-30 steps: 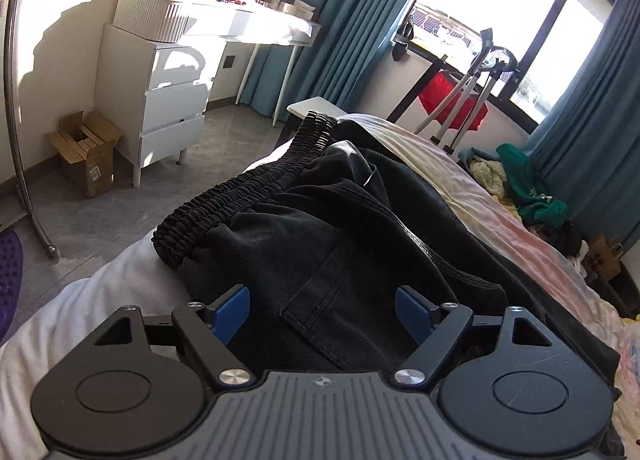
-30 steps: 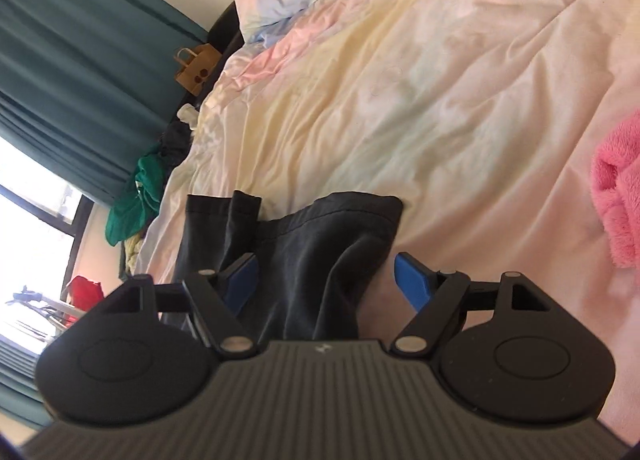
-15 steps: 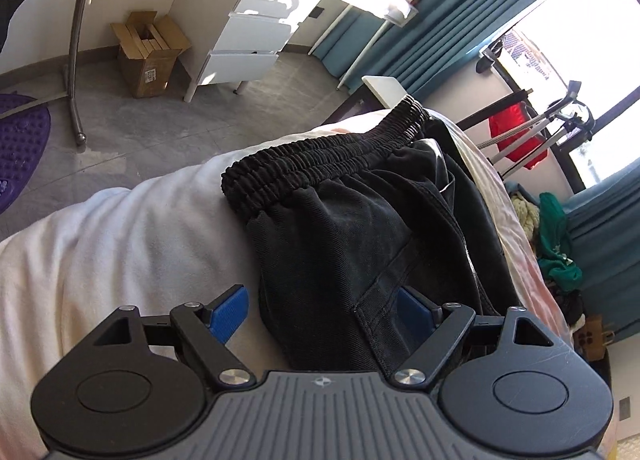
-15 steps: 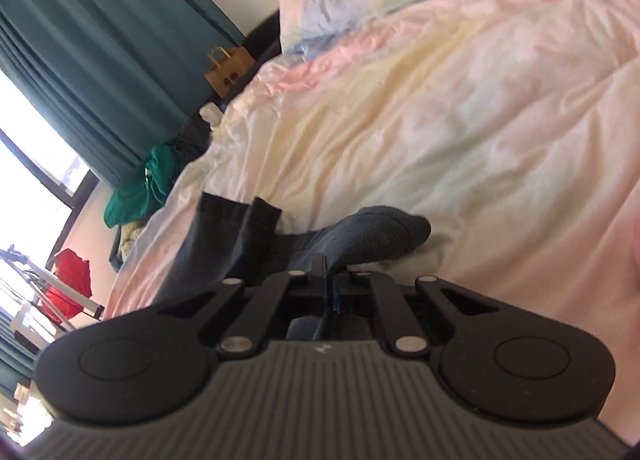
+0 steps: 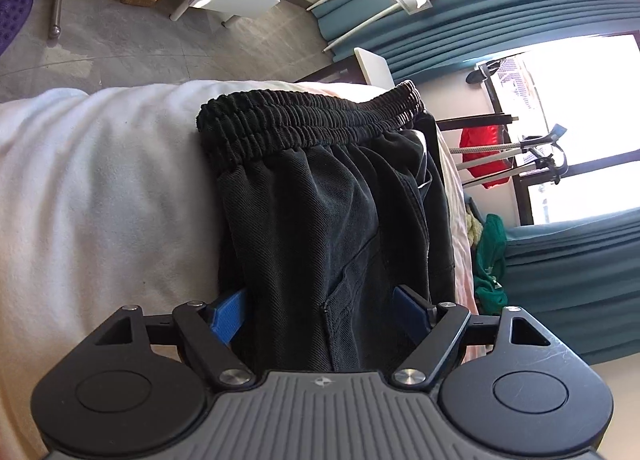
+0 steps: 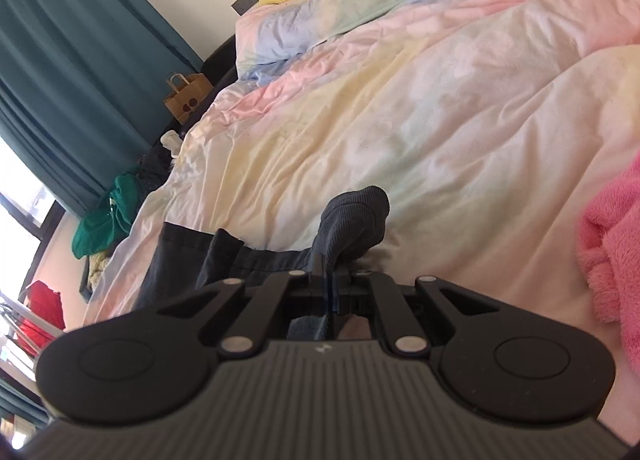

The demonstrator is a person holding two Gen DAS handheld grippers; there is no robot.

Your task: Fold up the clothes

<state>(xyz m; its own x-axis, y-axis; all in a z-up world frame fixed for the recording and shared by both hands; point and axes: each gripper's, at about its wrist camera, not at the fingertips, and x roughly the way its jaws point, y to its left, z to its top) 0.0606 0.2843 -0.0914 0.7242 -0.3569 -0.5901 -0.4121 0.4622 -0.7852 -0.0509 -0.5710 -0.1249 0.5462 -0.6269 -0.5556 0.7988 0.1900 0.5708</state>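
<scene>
Trousers (image 5: 332, 228) lie at the bed (image 5: 100, 188) edge; my left tongs (image 5: 318, 316) spread around them, right tongs (image 6: 329, 292) pinching a leg end beside a pink blanket (image 6: 612, 260).

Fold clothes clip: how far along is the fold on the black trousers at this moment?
Early. Done: the black trousers lie lengthwise, halved, on the bed. In hand: the right gripper is shut on the leg end; the left gripper, jaws open, straddles the fabric. Left: cross folds.
</scene>
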